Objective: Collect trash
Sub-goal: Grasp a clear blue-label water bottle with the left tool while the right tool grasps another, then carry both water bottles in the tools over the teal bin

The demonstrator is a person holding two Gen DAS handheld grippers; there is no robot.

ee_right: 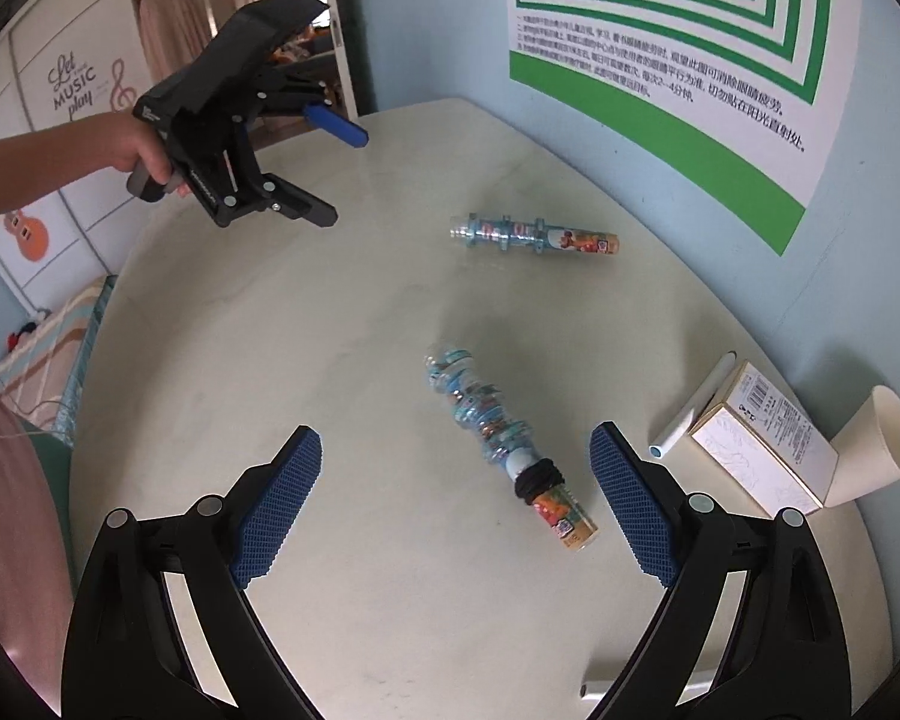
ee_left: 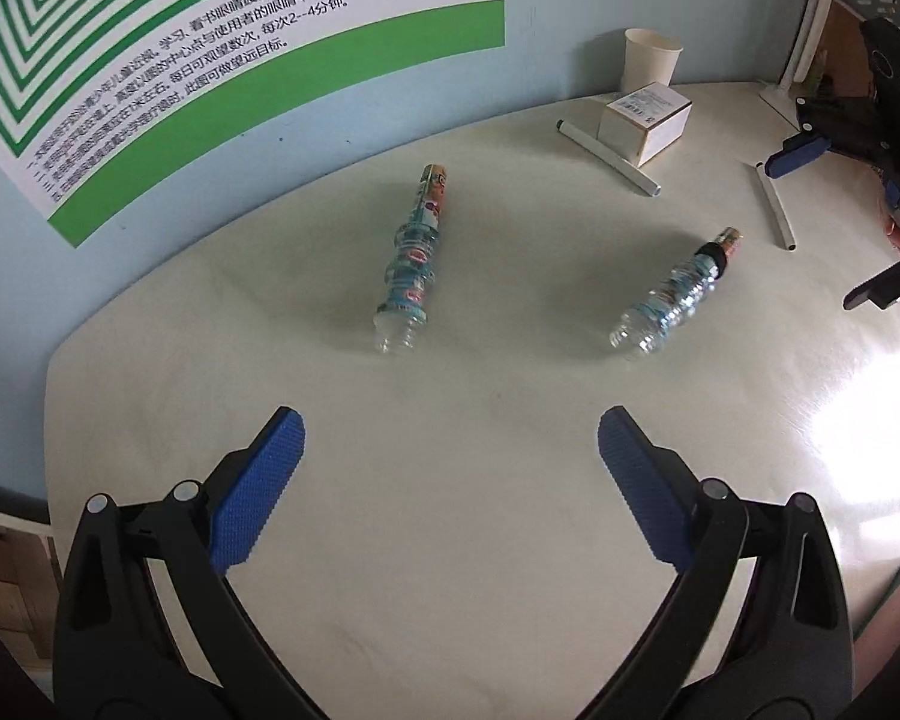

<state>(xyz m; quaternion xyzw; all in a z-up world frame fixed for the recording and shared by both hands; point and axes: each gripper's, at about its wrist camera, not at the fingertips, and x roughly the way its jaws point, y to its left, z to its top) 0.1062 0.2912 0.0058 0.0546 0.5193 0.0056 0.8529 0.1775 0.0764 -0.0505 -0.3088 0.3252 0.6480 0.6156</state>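
Note:
Two crushed clear plastic bottles with colourful labels lie on the white round table (ee_left: 450,540). One with a black band near its cap (ee_right: 498,438) lies just ahead of my right gripper (ee_right: 456,450), its cap end close to the right pad (ee_right: 630,510); nothing is held. That banded bottle (ee_left: 675,297) shows in the left wrist view too, right of the plain bottle (ee_left: 414,264), which lies farther off in the right wrist view (ee_right: 534,237). My left gripper (ee_left: 450,438) is open, well short of both bottles. Each view shows the other gripper: right (ee_left: 822,228), left (ee_right: 342,177).
A paper cup (ee_left: 651,57), a small white box (ee_left: 645,120) and a white marker (ee_left: 606,159) sit by the blue wall; a thin white tube (ee_left: 774,204) lies near them. A green-striped poster (ee_right: 690,60) hangs on the wall. A hand (ee_right: 132,144) holds the left gripper over the table's far edge.

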